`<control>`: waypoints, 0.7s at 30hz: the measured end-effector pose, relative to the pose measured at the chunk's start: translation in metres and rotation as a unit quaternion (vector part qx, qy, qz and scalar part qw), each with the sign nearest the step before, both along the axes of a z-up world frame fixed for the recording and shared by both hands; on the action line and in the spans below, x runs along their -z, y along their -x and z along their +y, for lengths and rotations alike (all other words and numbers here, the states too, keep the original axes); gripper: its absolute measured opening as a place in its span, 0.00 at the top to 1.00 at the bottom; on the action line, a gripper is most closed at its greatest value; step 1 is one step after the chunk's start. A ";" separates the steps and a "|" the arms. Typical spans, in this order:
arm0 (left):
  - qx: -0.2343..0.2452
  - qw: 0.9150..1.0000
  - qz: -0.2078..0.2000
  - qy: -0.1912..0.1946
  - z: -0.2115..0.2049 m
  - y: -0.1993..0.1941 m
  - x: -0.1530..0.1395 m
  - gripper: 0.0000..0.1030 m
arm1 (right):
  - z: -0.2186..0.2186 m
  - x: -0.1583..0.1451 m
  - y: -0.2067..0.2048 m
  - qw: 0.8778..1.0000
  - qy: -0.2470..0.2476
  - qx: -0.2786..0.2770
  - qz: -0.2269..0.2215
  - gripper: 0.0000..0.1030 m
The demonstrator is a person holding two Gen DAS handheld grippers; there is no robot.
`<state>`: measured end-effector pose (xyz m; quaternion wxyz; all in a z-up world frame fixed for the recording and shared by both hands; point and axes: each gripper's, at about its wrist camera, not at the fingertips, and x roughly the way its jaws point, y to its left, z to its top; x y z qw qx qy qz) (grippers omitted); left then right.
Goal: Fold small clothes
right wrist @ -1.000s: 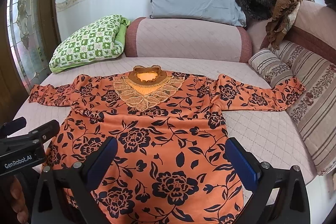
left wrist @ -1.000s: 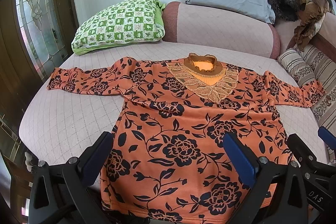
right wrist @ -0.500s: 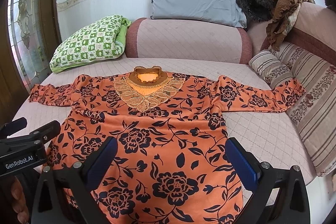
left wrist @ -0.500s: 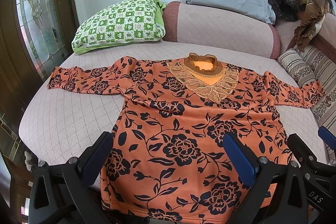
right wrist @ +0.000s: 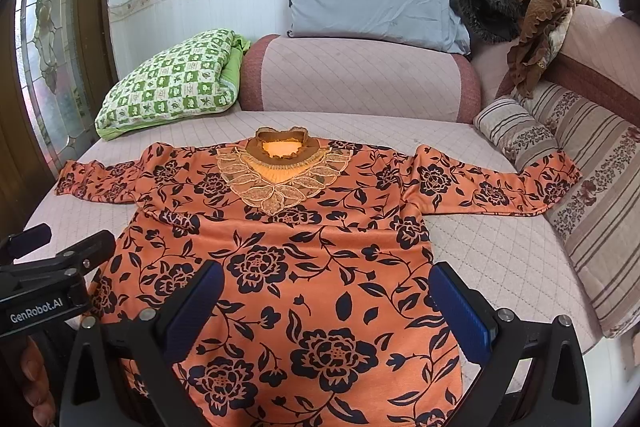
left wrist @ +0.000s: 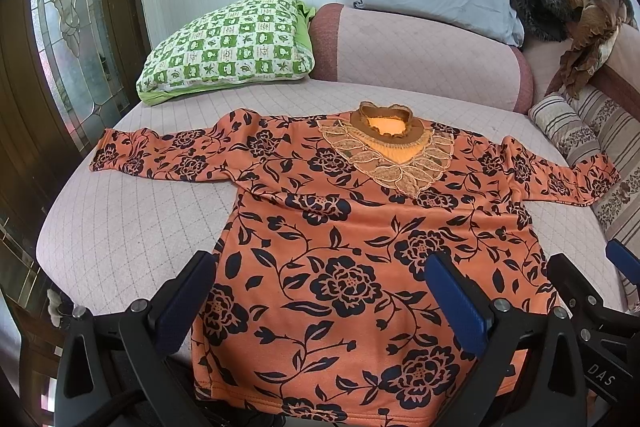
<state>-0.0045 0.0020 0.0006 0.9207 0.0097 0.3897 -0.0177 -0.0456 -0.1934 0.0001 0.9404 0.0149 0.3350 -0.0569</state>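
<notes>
Blue-padded left tool (left wrist: pixel 320 291): jaws spread wide, nothing between them, poised above the hem end of the top. Right tool (right wrist: pixel 330 301): likewise spread wide and holding nothing, over the lower body of the same garment; its dark frame also shows at the right edge of the left wrist view.

Top (left wrist: pixel 360 247): orange, black floral print, lace-trimmed collar (left wrist: pixel 386 125) pointing away from the tools. Lies flat, face up, on the bed (left wrist: pixel 120 227), hem nearest the tools. Both sleeves stretched out sideways; left sleeve (left wrist: pixel 160 155) reaches toward the green checked pillow (left wrist: pixel 228 47), right sleeve (right wrist: pixel 500 187) ends against the striped cushion (right wrist: pixel 592 179).

Step in hand, by judgement: garment spread out, no fold made yet; first grasp pending.

Next move calls for: each tool to travel out to a sleeve or shoulder edge, come down to the fabric, and pinch one layer cleanly without dragging the body askew, then carry it inward across the chest.
</notes>
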 end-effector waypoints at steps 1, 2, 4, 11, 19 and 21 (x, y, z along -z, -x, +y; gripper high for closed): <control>0.000 1.000 0.000 0.001 0.000 0.000 0.000 0.00 | 0.000 0.000 0.000 1.000 0.000 0.000 0.000 0.00; 0.000 1.000 0.000 0.001 0.000 0.000 0.000 0.00 | 0.000 0.000 0.000 1.000 0.000 -0.001 0.000 0.00; 0.000 1.000 0.000 0.001 0.000 0.000 0.000 0.00 | 0.000 0.000 0.000 1.000 0.001 -0.002 0.000 0.00; 0.000 1.000 0.000 0.001 0.000 0.000 0.000 0.00 | 0.000 0.000 -0.001 1.000 0.001 -0.002 0.001 0.00; -0.001 1.000 0.000 0.002 0.000 0.000 0.001 0.00 | 0.001 0.000 -0.002 1.000 0.002 -0.004 0.002 0.00; 0.000 1.000 0.000 0.002 -0.001 0.000 0.001 0.00 | 0.001 0.000 -0.001 1.000 0.003 -0.004 0.002 0.00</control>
